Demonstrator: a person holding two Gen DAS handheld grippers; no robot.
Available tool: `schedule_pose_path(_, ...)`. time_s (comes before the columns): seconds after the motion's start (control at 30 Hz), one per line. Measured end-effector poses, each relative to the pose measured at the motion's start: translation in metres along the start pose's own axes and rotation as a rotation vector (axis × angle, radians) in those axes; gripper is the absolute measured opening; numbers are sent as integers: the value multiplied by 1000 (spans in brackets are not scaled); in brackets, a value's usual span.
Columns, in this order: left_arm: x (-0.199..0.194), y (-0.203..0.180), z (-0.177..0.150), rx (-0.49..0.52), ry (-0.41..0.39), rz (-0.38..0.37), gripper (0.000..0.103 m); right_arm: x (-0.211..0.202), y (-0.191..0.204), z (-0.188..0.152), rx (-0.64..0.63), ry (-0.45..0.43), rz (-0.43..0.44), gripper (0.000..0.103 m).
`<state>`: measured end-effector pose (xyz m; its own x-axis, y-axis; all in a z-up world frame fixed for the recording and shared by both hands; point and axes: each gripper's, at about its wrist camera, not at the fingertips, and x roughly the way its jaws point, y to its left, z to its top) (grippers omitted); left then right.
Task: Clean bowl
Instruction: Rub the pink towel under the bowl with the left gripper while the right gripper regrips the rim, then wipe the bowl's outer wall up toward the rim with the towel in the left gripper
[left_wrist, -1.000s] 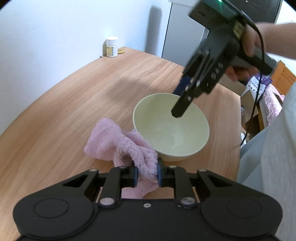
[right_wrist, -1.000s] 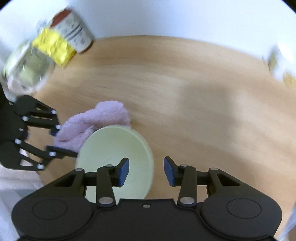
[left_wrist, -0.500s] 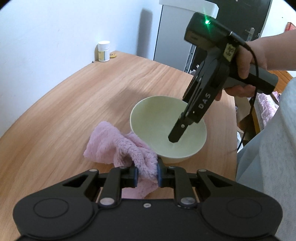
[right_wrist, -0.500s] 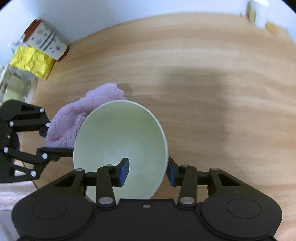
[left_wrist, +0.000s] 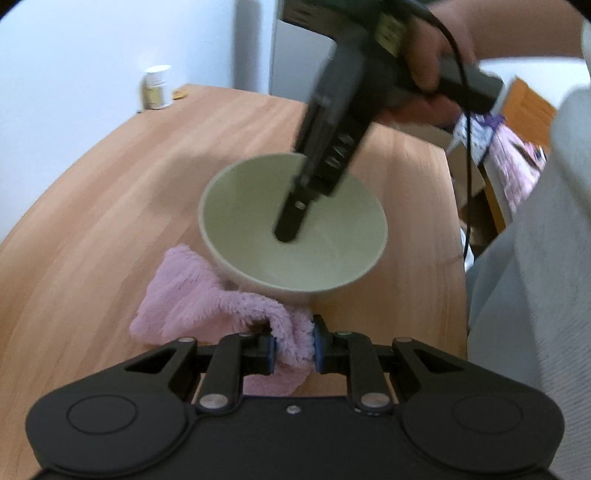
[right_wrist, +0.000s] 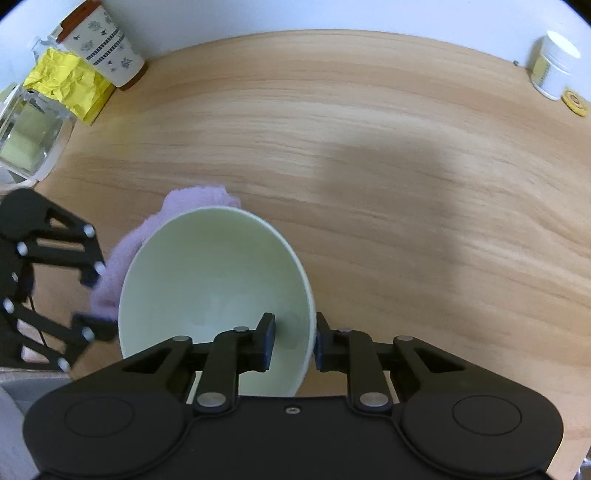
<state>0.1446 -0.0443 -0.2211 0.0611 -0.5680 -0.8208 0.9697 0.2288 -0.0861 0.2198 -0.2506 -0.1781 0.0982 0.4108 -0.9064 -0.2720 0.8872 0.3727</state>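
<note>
A pale green bowl (left_wrist: 332, 254) (right_wrist: 207, 280) stands on the wooden table (right_wrist: 406, 184), its near side over the edge of a pink fluffy towel (left_wrist: 192, 291) (right_wrist: 110, 277). My left gripper (left_wrist: 293, 349) (right_wrist: 98, 301) is shut on a bunched fold of the towel, low beside the bowl. My right gripper (right_wrist: 295, 341) straddles the bowl's rim, one finger (left_wrist: 295, 210) inside and the other against the outer wall. Its jaws have closed in on the bowl's wall. The left wrist view is motion-blurred.
A patterned paper cup (right_wrist: 107, 48), crumpled yellow paper (right_wrist: 70, 85) and a clear glass container (right_wrist: 29, 144) crowd the table's far left corner. A white jar (right_wrist: 554, 70) (left_wrist: 157, 88) stands far right. A person's hand (left_wrist: 432, 55) and grey clothing (left_wrist: 535, 295) fill the right side.
My right gripper came down over the bowl's rim and its jaws narrowed to about half their earlier gap. The left gripper kept hold of the towel and shifted slightly.
</note>
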Motion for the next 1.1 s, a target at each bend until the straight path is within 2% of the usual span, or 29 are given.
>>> schedule_pose_path(0.17, -4, 2, -2, -21, -15, 35, 17, -4, -11, -1, 13, -7, 53, 18)
schedule_pose_path(0.33, -31, 10, 0, -45, -37, 67, 17, -9, -22, -3, 24, -12, 106, 12)
schedule_pose_path(0.4, -42, 10, 2, -21, -43, 80, 17, -12, -25, -3, 1, -6, 112, 12)
schedule_pose_path(0.5, -49, 12, 6, 6, -28, 95, 17, -12, -22, 3, -69, 11, 118, 12)
schedule_pose_path(0.6, -48, 10, 9, 66, 0, 106, 17, -12, -4, 10, -219, 12, 107, 12)
schedule_pose_path(0.73, -45, 3, 15, 152, 16, 106, 17, -16, 29, 12, -433, 14, 34, 13)
schedule_pose_path(0.9, -34, -2, 19, 245, 41, 87, 17, -18, 60, 14, -616, 32, -65, 14)
schedule_pose_path(1.1, -14, -4, 17, 278, 66, 72, 17, -17, 78, 16, -739, 70, -107, 16)
